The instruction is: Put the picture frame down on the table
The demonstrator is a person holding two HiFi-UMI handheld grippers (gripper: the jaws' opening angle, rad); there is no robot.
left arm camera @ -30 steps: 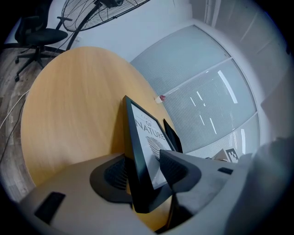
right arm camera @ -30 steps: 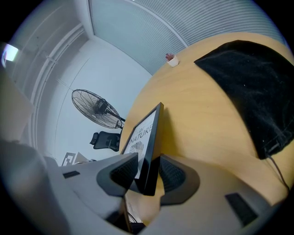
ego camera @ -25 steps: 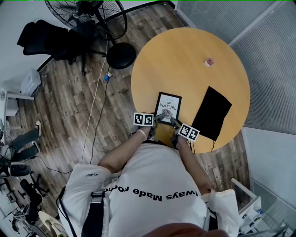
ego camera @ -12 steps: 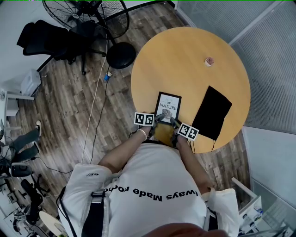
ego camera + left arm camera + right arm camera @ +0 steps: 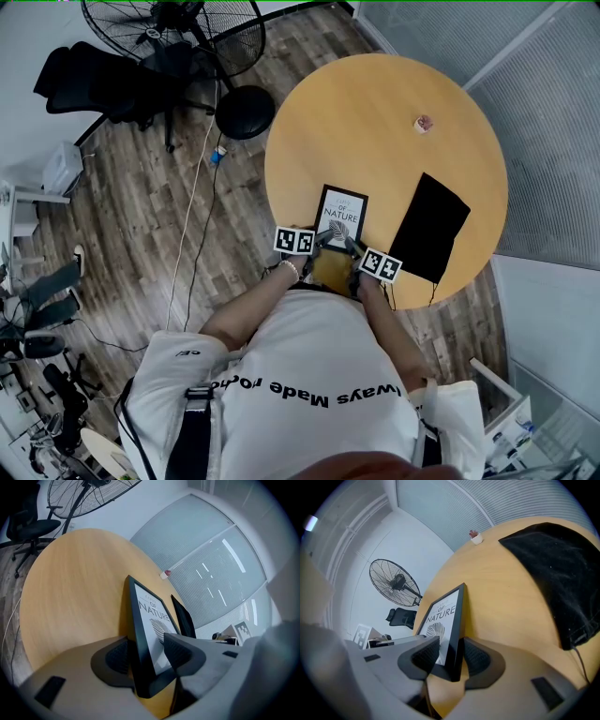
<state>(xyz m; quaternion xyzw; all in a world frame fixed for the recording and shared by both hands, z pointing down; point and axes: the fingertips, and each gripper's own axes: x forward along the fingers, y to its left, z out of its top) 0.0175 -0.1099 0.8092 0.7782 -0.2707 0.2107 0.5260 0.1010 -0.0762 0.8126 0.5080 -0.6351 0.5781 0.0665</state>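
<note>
A round wooden counter (image 5: 375, 131) carries a black cloth (image 5: 429, 228) on the right. Near the cloth, at the counter's near edge, the frame (image 5: 340, 216) is tilted up steeply. The left gripper (image 5: 146, 654) has its jaws clamped on the frame's lower left corner. The right gripper (image 5: 447, 656) straddles the other corner; its jaws have just been opening, and a gap shows. A tiny pot (image 5: 424, 123) sits well apart.

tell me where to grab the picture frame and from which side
Take the picture frame by its thin black border at the two bottom corners, coming in from the table edge nearest the person. It stands tilted with its lower edge closest, front and back both reachable, so the border can be pinched front to back.
</note>
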